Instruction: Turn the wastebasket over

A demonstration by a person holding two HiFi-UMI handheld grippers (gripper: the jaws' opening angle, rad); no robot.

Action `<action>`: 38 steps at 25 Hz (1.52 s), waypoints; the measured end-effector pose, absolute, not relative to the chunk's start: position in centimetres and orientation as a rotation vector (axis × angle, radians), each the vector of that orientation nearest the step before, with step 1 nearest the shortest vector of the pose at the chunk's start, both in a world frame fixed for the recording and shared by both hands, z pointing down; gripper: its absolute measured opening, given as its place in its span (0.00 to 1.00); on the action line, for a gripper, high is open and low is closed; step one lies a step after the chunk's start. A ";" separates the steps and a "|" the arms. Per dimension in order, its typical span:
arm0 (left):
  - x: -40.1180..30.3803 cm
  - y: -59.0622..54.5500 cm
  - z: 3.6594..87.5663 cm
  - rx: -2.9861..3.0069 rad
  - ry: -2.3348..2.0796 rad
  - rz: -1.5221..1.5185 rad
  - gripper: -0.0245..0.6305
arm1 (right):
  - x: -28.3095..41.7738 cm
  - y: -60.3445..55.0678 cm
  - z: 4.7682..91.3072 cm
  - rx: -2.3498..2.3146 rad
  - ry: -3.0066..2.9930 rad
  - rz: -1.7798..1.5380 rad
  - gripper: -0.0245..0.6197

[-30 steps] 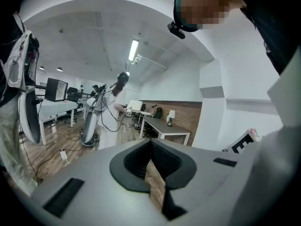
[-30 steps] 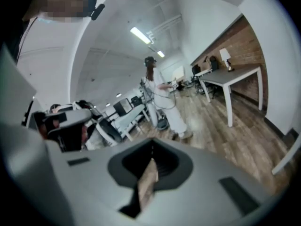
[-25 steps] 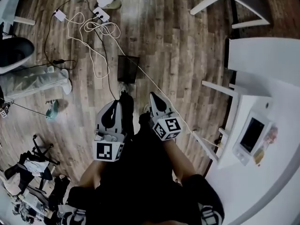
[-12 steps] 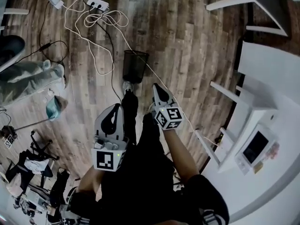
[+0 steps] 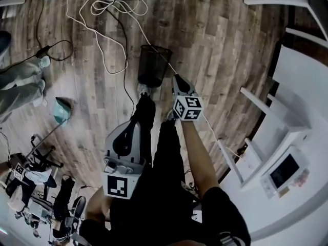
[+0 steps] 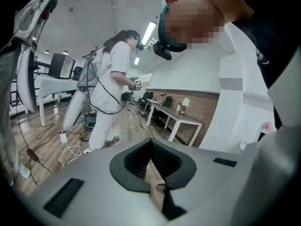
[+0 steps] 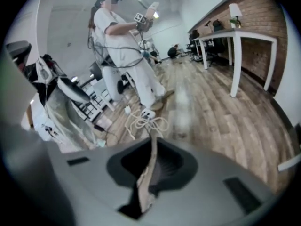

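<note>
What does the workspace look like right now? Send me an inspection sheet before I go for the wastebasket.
Surface: wooden plank floor.
Job's things: black mesh wastebasket stands on the floor, apparently mouth up, not yet turned over.
Clutter: teal item and dark gear at the left.
Grippers: left tool and right tool are both shut and empty; the right one is close beside the wastebasket.
Cables: white cable runs past the wastebasket's rim; black cable lies beside it.
Surroundings: white desk at the right; another person stands nearby.
</note>
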State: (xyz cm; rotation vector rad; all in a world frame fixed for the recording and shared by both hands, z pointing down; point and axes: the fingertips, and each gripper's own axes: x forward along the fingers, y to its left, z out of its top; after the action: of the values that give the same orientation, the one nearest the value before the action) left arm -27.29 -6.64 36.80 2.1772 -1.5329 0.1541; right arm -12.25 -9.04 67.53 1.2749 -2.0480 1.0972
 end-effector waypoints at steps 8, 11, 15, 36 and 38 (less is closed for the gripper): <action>-28.1 -7.5 41.5 2.136 -1.513 0.163 0.09 | -13.5 -10.1 78.6 1.058 -2.020 1.045 0.25; -28.4 -8.1 43.4 2.122 -1.503 0.154 0.09 | -14.2 -10.1 82.6 0.935 -2.021 1.000 0.25; -28.8 -8.8 45.7 2.103 -1.500 0.162 0.09 | -14.9 -10.2 86.8 0.773 -2.022 0.894 0.27; -29.3 -10.1 51.8 2.054 -1.472 0.200 0.09 | -15.6 -11.5 99.1 0.223 -1.861 0.489 0.31; -29.4 -10.0 52.2 2.050 -1.467 0.206 0.09 | -15.7 -11.5 99.7 0.180 -1.858 0.507 0.31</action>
State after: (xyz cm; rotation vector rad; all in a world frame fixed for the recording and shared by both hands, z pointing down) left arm -29.39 -10.05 52.22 2.0499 -1.4670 0.2056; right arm -15.74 -11.53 99.74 0.1799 -1.8583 0.5070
